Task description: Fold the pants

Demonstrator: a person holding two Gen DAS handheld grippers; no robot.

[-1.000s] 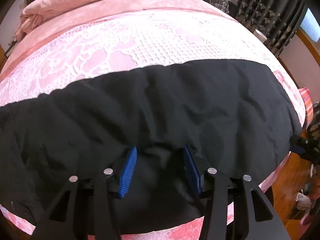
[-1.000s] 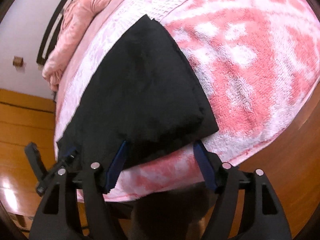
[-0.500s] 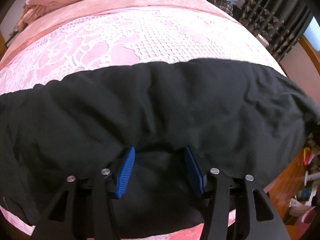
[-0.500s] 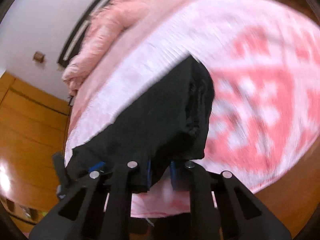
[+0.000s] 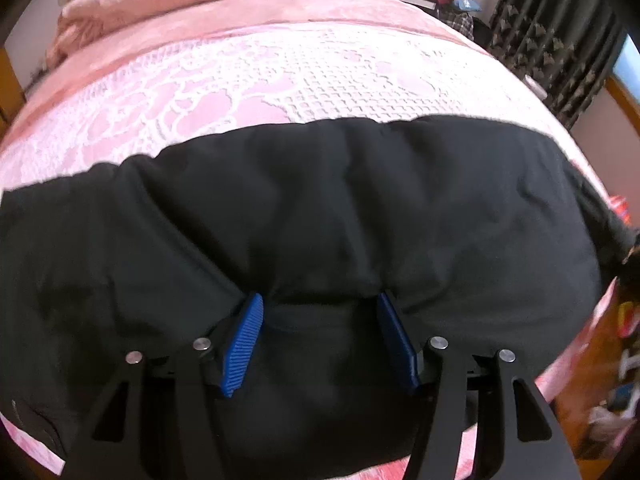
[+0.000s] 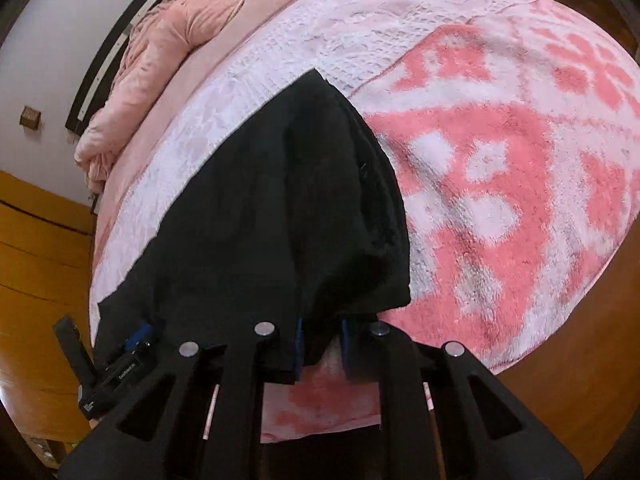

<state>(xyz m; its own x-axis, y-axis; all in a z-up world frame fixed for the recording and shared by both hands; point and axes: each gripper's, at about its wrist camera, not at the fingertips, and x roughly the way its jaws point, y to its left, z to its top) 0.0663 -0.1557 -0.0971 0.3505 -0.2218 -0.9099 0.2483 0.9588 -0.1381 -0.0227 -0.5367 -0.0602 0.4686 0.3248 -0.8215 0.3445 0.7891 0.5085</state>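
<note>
On the bed (image 5: 320, 64), black pants (image 5: 320, 208): L gripper (image 5: 318, 304) spread apart, R gripper (image 6: 320, 340) pinching hem (no containers).

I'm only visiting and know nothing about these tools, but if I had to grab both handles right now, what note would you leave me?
Left gripper: open, fingers wide apart, with the near edge of the black pants bunched between them, not pinched.
Right gripper: fingers nearly together, clamped on the end of the pants at the bed's edge.
The pants lie stretched across the pink bedspread, their end beside the red-patterned towel.
Done: pants look laid out as one long strip; right end gripped.
Left: close the left gripper on the fabric, then probably carry one end over to the other.
</note>
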